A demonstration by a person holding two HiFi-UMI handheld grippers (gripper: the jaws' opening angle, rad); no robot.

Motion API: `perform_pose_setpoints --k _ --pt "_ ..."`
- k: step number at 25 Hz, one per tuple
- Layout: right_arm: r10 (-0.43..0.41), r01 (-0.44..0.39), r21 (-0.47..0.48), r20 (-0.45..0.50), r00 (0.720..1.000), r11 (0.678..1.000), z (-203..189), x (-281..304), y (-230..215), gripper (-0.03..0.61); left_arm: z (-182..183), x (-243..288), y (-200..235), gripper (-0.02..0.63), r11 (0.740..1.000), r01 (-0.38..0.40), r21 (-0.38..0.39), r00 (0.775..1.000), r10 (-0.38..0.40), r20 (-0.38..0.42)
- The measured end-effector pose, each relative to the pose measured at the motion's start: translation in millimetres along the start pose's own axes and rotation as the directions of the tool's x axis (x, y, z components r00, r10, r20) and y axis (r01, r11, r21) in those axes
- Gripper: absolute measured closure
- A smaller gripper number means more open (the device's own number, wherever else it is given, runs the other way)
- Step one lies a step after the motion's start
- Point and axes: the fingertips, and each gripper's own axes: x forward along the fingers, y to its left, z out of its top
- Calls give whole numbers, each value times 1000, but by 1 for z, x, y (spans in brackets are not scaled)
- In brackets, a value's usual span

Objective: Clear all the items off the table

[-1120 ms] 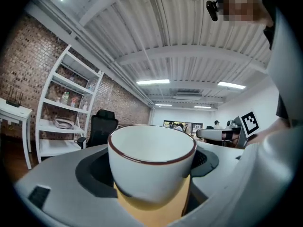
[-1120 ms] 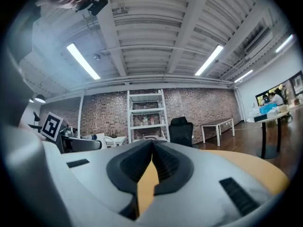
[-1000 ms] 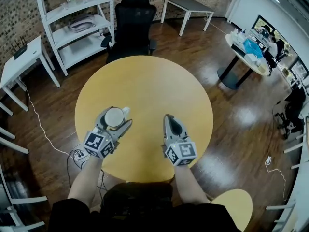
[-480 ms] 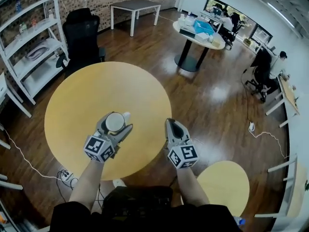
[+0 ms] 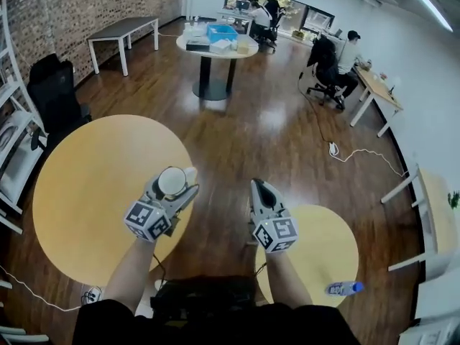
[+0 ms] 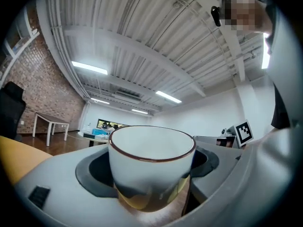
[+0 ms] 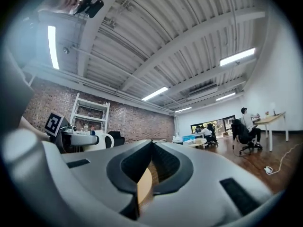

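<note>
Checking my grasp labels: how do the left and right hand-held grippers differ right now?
The left hand-held gripper has its jaws wide apart; the right hand-held gripper has its jaws together. The left is clamped on a white cup with a brown rim; the right holds nothing. Both point away from the person, and each carries a marker cube.

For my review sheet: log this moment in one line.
left tongs: shut on white brown-rimmed ceramic cup | right tongs: shut, empty
</note>
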Motion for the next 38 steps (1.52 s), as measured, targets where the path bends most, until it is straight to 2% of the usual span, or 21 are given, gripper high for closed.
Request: perform_pose_setpoints --k 6,10,13,17,21,26,31,34,38 --pt "-156 157 -19 19 988 987 11 -76 -55 574 -15 55 -74 202 982 183 -44 983 -183 -4" --pt "-277 278 -24 36 960 960 18 -141 -94 572 -36 91 -137 202 948 309 -78 950 -311 -14" --pt "-376 378 -27 41 926 926 18 -188 -122 572 -52 112 -183 202 913 393 -108 917 -398 -21" --pt "-509 511 -40 53 859 859 19 -246 -147 572 -75 138 -242 202 843 520 -139 847 -530 -42" --pt "-635 638 -21 76 769 770 21 -314 -164 572 -93 156 -301 202 765 618 -181 771 -634 -50" --pt "-746 749 -19 66 662 663 17 -384 -179 574 -111 169 -364 202 687 692 -221 696 -717 -50" --pt "-830 831 -5 41 556 556 7 -422 -184 572 -127 170 -401 202 612 749 -255 617 -784 -70" --pt "-856 856 12 26 516 517 -1 -428 -183 572 -137 176 -407 202 577 768 -278 579 -811 -83" --pt "-871 871 25 -4 491 491 -13 -427 -178 572 -156 185 -410 202 549 774 -314 541 -832 -122"
